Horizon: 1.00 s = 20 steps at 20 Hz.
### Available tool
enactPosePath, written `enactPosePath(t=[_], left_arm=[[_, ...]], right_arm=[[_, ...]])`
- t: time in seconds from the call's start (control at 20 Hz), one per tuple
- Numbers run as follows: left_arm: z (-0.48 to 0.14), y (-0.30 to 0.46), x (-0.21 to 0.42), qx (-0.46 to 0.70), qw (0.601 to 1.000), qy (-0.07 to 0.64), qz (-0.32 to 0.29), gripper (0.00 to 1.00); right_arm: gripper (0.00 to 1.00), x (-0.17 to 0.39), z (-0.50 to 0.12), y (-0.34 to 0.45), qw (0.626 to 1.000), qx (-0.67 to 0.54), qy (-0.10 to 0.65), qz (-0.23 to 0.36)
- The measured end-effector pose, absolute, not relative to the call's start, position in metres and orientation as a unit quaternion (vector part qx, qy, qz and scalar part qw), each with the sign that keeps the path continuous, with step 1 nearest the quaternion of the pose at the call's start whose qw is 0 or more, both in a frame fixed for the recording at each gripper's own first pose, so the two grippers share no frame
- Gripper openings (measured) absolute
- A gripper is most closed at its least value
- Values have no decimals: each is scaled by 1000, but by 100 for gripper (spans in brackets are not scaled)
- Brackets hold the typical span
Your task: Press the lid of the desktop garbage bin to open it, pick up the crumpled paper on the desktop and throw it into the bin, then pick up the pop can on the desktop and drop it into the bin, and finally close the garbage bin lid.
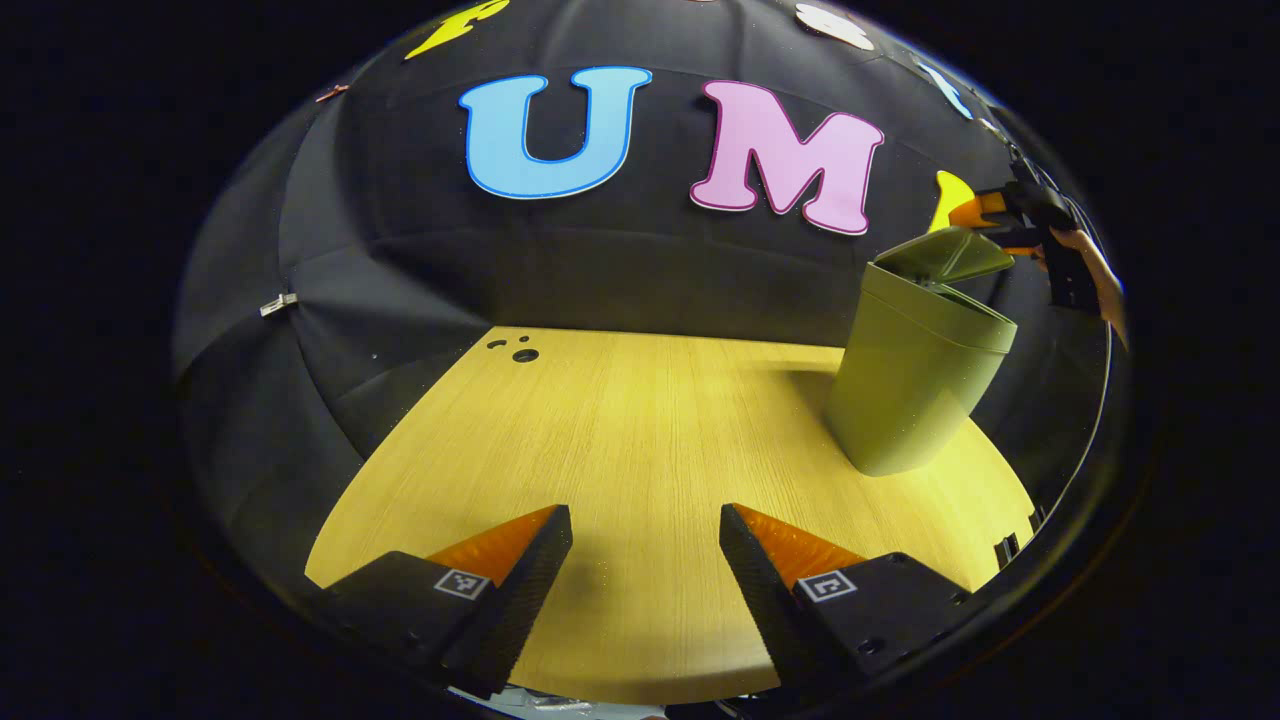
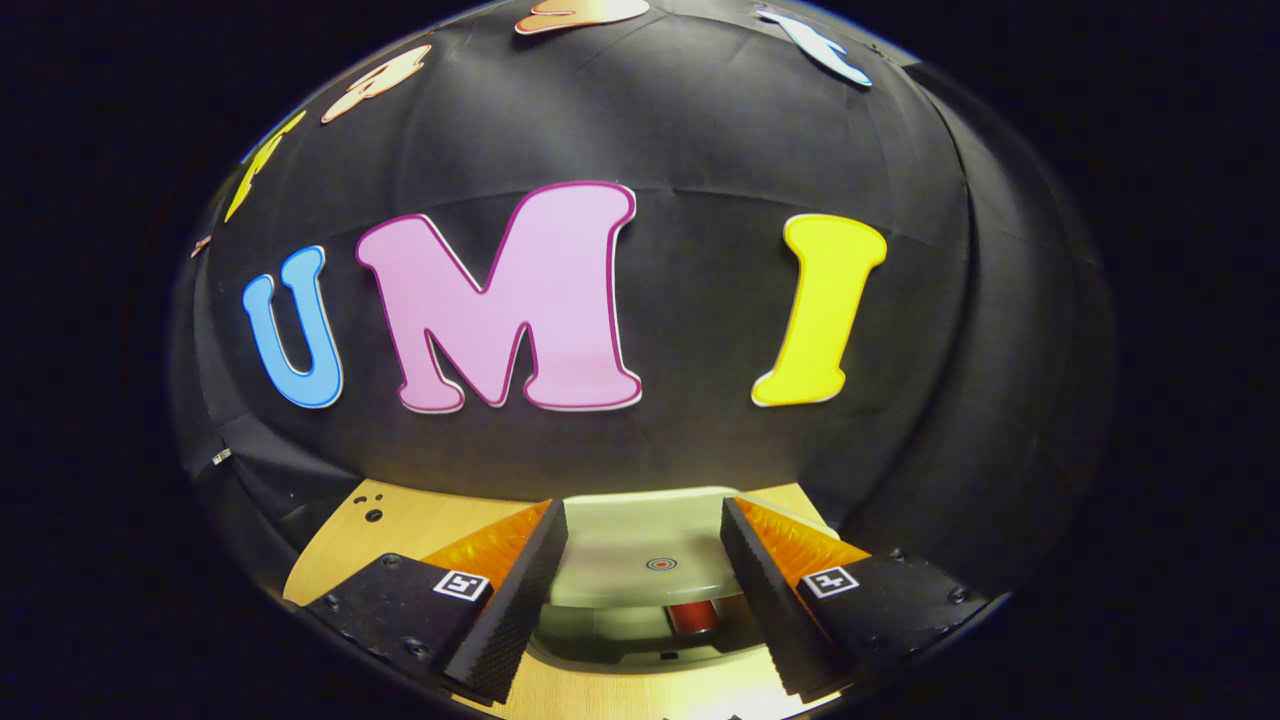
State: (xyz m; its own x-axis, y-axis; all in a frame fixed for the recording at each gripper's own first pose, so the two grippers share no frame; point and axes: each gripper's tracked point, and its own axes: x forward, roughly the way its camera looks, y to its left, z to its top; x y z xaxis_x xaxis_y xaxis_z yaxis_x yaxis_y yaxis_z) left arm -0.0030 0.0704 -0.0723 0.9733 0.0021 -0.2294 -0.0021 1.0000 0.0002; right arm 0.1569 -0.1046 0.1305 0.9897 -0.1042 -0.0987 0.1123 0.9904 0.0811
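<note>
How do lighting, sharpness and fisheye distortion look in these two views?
Left gripper view: even warm light on the table, a soft shadow left of the sharp garbage bin, and the far table edge bowed by the fisheye. Right gripper view: the bin lid between the fingers of the right hand-held gripper looks soft and blurred; the wall is crisp.

The wooden table [image 1: 640,440] in front of me has a pale, yellowish top with fine grain running away toward the booth wall. Near its far left corner I see a few small dark holes [image 1: 518,351], one larger than the others. Behind the table hangs the black cloth [image 1: 400,260], creased in folds, with a small light clip [image 1: 278,304] pinned on it at the left.
</note>
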Motion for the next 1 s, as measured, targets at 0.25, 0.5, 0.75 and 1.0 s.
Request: enactPosePath(t=[0.25,0.5,0.75,1.0], left_arm=[[-78,70,-12,6,993,116,-10,96],[-81,69,-21,15,994,111,-17,96],[-80,66,-29,13,995,100,-24,96],[-84,65,-38,16,995,98,-27,96]], right_arm=[[97,148,81,-102,994,49,76,-61],[98,138,56,-96,993,54,81,-71],[98,136,53,-95,994,45,75,-69],[98,136,48,-95,994,45,78,-67]])
